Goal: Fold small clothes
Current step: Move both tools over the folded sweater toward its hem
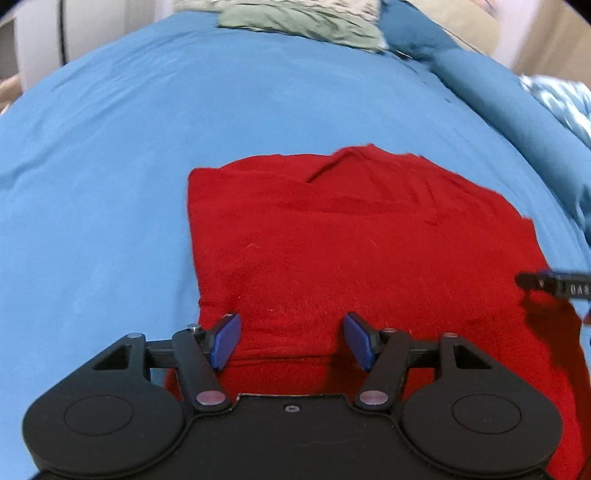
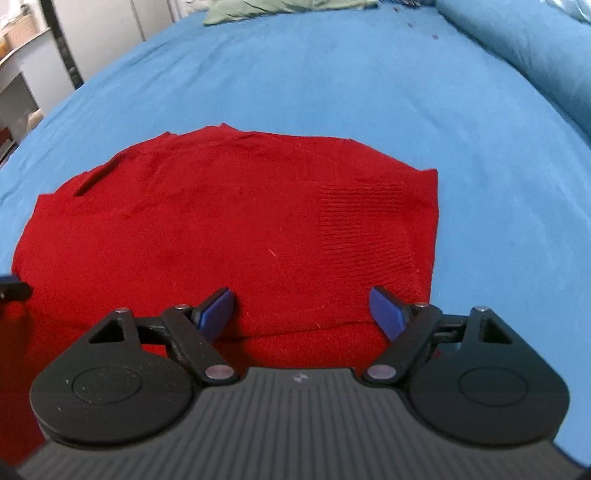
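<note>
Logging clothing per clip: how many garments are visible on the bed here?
2. A red sweater lies flat on the blue bedsheet, just ahead of both open tongs. An olive-green garment lies crumpled at the far edge; others may be out of view.

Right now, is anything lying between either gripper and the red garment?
Nothing visible. The left gripper and right gripper are both open directly over the red garment, with only its knit between the fingers. The green clothes lie far off on the blue bedsheet.
</note>
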Tool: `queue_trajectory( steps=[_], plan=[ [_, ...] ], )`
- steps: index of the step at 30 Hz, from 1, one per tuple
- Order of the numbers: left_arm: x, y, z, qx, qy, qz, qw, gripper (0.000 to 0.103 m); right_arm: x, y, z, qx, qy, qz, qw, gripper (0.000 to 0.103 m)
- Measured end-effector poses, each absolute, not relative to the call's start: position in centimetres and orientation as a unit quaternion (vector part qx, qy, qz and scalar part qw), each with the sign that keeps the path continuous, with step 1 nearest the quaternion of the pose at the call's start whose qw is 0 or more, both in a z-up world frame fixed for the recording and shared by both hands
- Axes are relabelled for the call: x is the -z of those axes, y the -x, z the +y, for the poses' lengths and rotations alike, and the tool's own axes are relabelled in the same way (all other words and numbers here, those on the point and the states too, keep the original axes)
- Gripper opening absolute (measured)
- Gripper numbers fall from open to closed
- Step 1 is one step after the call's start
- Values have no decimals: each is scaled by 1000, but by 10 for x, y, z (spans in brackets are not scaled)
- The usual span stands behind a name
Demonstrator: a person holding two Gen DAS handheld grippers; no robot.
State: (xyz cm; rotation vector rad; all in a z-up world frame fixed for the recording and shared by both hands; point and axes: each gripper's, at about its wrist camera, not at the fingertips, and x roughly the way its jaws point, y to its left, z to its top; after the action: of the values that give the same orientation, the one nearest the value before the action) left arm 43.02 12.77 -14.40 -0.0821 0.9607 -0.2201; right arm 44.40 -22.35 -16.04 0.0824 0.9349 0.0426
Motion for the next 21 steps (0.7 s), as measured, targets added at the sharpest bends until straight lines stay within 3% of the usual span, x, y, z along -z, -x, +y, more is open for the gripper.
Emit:
queue_trajectory(
  steps=[5, 8, 15, 21],
  plan=[
    [111, -398, 130, 83, 17, 430, 899, 74, 128, -412, -235, -37, -77, 421, 903, 97],
    [88, -370, 133, 68, 17, 417, 906, 91, 95, -382, -248, -41, -76, 398, 913, 97],
    [66, -316, 134, 55, -12, 412, 910, 92, 40, -312, -284, -63, -56, 357, 930, 99],
    [85, -271, 131, 47, -31, 391, 919, 92, 53, -255, -298, -72, -46, 357, 930, 99]
  ],
)
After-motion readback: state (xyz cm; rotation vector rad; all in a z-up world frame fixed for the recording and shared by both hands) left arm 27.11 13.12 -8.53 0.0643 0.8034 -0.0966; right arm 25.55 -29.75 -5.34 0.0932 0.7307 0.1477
